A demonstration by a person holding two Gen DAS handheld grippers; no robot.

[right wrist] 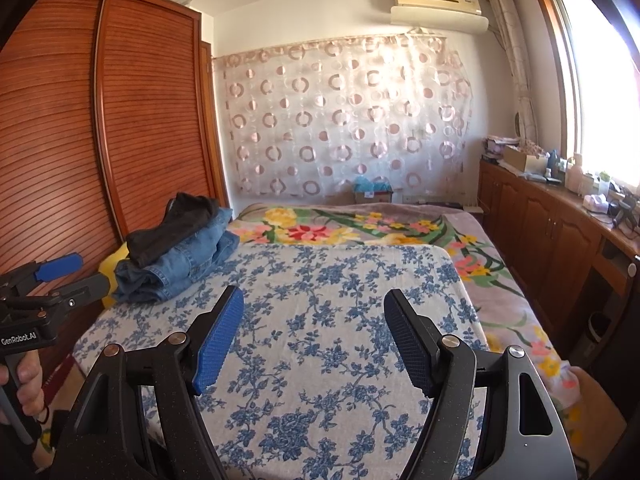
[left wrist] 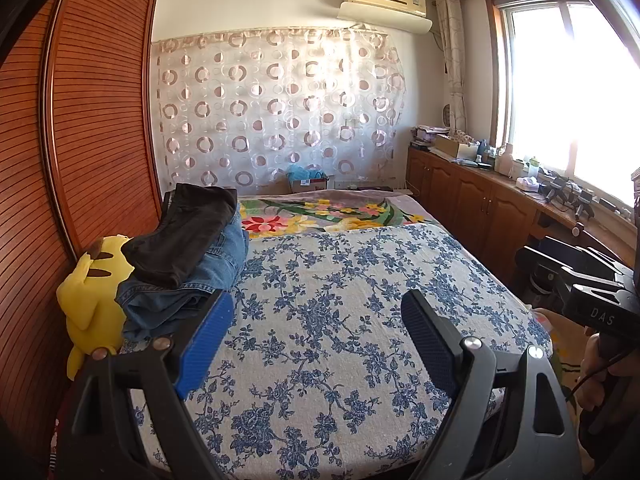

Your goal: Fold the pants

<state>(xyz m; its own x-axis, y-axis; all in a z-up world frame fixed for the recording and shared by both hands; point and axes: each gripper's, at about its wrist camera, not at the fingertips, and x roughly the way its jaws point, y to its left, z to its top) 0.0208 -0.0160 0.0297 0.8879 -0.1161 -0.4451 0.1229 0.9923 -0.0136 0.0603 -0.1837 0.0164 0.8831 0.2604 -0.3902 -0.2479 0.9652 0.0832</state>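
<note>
A pile of pants lies on the bed's left side: dark brown pants [left wrist: 184, 232] on top of blue jeans [left wrist: 200, 280]. The same pile shows in the right wrist view, dark pants [right wrist: 172, 228] over jeans [right wrist: 180, 268]. My left gripper [left wrist: 320, 340] is open and empty, held over the blue-flowered sheet [left wrist: 340, 340], just right of the pile. My right gripper [right wrist: 314, 340] is open and empty over the sheet [right wrist: 320, 292], farther right of the pile. The left gripper also shows at the left edge of the right wrist view [right wrist: 68, 272].
A yellow plush toy [left wrist: 92, 292] sits left of the pile against the wooden wardrobe [left wrist: 80, 120]. A floral blanket [left wrist: 320, 212] covers the bed's far end. Wooden cabinets [left wrist: 480, 200] with clutter run along the right under the window.
</note>
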